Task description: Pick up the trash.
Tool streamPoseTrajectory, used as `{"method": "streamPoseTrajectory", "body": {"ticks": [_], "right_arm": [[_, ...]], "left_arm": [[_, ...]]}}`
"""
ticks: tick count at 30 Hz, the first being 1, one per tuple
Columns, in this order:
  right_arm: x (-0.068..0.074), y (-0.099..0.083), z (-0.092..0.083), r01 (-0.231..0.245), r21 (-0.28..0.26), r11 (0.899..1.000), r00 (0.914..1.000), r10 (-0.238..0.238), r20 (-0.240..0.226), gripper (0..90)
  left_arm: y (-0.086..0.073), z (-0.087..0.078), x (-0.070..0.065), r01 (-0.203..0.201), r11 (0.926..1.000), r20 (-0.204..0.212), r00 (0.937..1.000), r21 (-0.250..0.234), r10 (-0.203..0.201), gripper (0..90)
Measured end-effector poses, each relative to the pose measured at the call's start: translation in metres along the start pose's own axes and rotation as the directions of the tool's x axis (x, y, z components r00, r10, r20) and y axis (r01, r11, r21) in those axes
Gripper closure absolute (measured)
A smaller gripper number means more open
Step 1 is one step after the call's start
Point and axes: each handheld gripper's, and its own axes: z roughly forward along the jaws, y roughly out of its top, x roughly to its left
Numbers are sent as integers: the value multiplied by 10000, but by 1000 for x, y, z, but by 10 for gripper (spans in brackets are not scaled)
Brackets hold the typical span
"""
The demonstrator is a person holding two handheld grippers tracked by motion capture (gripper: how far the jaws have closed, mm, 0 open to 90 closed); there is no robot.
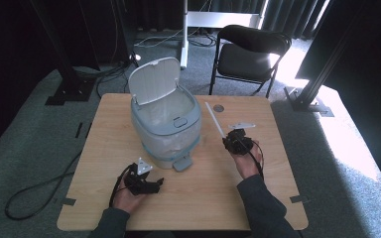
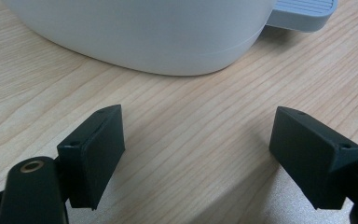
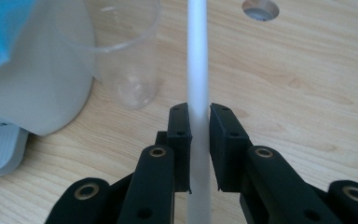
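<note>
Right gripper (image 3: 199,149): clamped on white stick (image 3: 198,70), raised toward open bin (image 1: 166,124).
Left gripper (image 2: 198,154): wide open, empty, resting at tabletop's (image 1: 258,193) near edge.

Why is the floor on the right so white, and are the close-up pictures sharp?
High view: daylight past the curtain washes out the floor beside the chair. Right gripper view: the white stick and clear cup look soft up close. Left gripper view: the table grain is crisp, while the bin is smooth and featureless.

matt white rod (image 3: 198,70), wood-grain table (image 1: 258,198)
</note>
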Motion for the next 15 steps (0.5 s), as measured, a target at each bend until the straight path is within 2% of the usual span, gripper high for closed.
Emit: {"method": "streamPoseTrajectory", "body": {"ticks": [15], "right_arm": [[2,12,-16,227,-482,9986,9997,-229,-41,789]], "left_arm": [[0,0,0,-12,10000,11,10000,0,12,180]]}}
